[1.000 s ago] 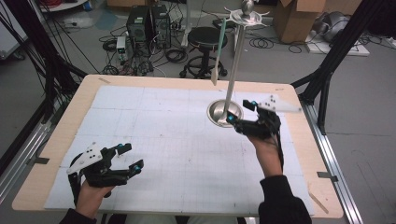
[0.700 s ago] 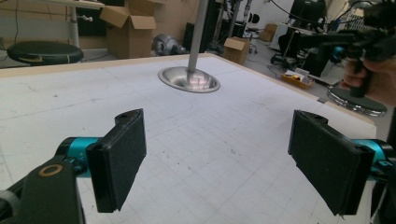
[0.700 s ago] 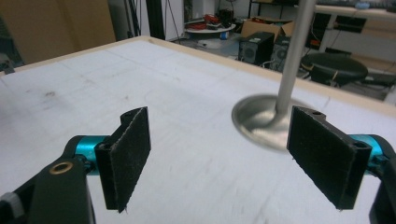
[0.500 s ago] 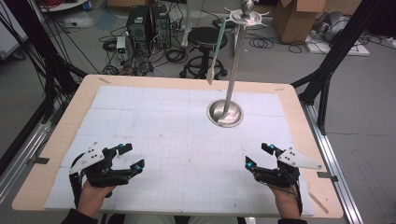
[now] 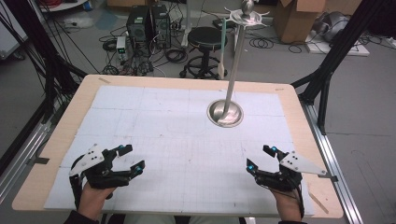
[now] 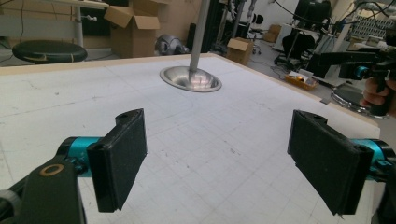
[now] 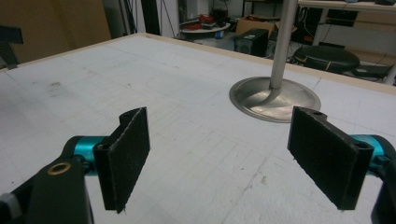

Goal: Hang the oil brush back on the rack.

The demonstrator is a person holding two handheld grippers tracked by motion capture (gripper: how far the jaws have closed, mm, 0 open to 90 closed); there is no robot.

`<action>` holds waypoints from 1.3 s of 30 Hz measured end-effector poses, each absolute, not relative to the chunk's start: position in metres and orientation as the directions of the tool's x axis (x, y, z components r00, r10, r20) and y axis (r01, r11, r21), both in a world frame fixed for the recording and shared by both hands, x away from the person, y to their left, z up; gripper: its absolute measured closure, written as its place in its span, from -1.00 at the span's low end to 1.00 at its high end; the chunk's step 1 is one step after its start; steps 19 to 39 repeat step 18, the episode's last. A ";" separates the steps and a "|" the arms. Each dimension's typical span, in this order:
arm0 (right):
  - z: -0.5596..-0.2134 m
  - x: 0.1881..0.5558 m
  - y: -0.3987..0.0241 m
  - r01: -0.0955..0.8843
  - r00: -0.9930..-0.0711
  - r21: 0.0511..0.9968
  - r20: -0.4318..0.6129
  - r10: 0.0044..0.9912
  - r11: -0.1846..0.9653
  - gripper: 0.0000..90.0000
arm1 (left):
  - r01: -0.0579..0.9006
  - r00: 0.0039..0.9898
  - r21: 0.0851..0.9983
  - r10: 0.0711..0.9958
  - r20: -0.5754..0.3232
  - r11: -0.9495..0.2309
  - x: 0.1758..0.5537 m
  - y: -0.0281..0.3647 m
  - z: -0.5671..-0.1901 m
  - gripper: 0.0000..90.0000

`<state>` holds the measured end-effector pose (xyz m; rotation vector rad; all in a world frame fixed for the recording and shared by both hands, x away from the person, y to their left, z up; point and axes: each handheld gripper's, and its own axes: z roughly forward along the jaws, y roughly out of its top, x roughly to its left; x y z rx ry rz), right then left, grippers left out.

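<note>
A metal stand (image 5: 226, 113) with a round base and a tall pole rises from the white mat at the table's far right-centre; a pale utensil (image 5: 222, 51) hangs from its top ring. My left gripper (image 5: 130, 157) rests low at the near left, jaws wide apart and empty. My right gripper (image 5: 260, 158) sits at the near right, also open with nothing between its pads. The stand's base (image 6: 190, 78) lies ahead in the left gripper view, well beyond the gripper (image 6: 219, 163). In the right gripper view the base (image 7: 274, 99) is ahead and right of centre, past the gripper (image 7: 224, 158).
The white gridded mat (image 5: 182, 140) covers most of the wooden table (image 5: 79, 100). Beyond the far edge stand a black stool (image 5: 208, 39), computer towers (image 5: 148, 23), cables and cardboard boxes (image 5: 294, 18). Black frame legs (image 5: 327, 70) flank the table.
My right gripper has drawn back from beside the stand's base to the near right edge of the table. The left gripper has stayed put.
</note>
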<state>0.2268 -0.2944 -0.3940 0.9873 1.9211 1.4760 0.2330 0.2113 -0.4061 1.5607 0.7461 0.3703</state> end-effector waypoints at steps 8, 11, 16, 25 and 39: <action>-0.395 0.227 -0.295 0.247 -0.597 0.959 0.036 0.802 0.140 -0.56 | 0.246 0.733 0.969 0.651 -0.197 0.016 0.233 0.209 -0.408 -0.55; -0.395 0.227 -0.296 0.242 -0.595 0.960 0.034 0.803 0.138 -0.56 | 0.246 0.734 0.969 0.650 -0.195 0.013 0.232 0.208 -0.408 -0.55; -0.395 0.227 -0.297 0.239 -0.592 0.961 0.032 0.806 0.137 -0.56 | 0.245 0.732 0.969 0.653 -0.197 0.017 0.233 0.208 -0.408 -0.55; -0.395 0.226 -0.297 0.246 -0.590 0.960 0.039 0.806 0.134 -0.56 | 0.246 0.731 0.969 0.653 -0.199 0.019 0.233 0.208 -0.408 -0.55; -0.395 0.226 -0.297 0.246 -0.590 0.960 0.039 0.806 0.134 -0.56 | 0.246 0.731 0.969 0.653 -0.199 0.019 0.233 0.208 -0.408 -0.55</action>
